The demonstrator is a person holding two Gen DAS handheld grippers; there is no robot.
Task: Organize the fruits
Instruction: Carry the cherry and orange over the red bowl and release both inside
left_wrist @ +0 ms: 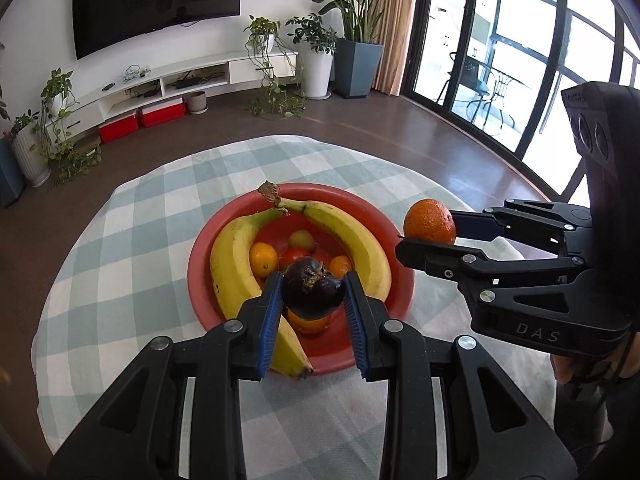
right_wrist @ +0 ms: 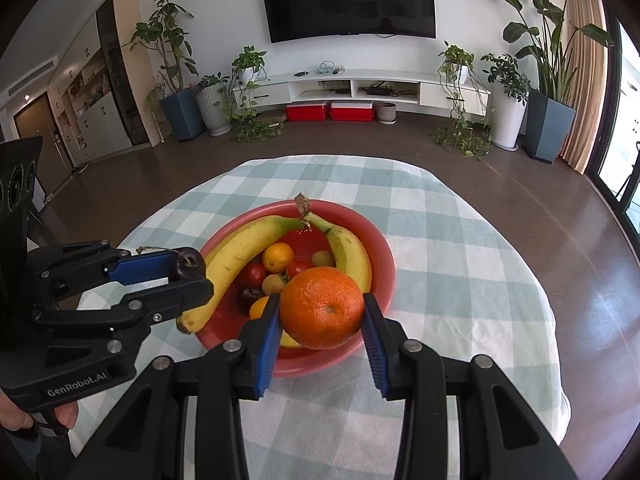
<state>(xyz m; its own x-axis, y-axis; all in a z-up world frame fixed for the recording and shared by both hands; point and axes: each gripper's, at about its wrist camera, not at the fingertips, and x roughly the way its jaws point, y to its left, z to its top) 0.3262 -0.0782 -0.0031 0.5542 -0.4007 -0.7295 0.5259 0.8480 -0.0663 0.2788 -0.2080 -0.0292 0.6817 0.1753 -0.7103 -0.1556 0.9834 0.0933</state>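
Note:
A red bowl (left_wrist: 200, 256) (right_wrist: 384, 264) sits on the checked tablecloth, holding two joined bananas (left_wrist: 228, 264) (right_wrist: 236, 256) and several small fruits. My left gripper (left_wrist: 313, 292) (right_wrist: 188, 270) is shut on a dark purple fruit (left_wrist: 314, 290) (right_wrist: 190, 268), held above the bowl's near side. My right gripper (right_wrist: 322, 312) (left_wrist: 430, 232) is shut on an orange (right_wrist: 322, 308) (left_wrist: 430, 222), held in the air at the bowl's right edge. Each gripper shows from the side in the other's view.
The round table's cloth (left_wrist: 120, 240) (right_wrist: 460, 260) drops off at its edges all round. A person's hand (right_wrist: 16, 416) grips the left tool. Beyond lie dark floor, potted plants (right_wrist: 508, 92), red boxes (right_wrist: 308, 112), a TV cabinet and glass doors (left_wrist: 520, 60).

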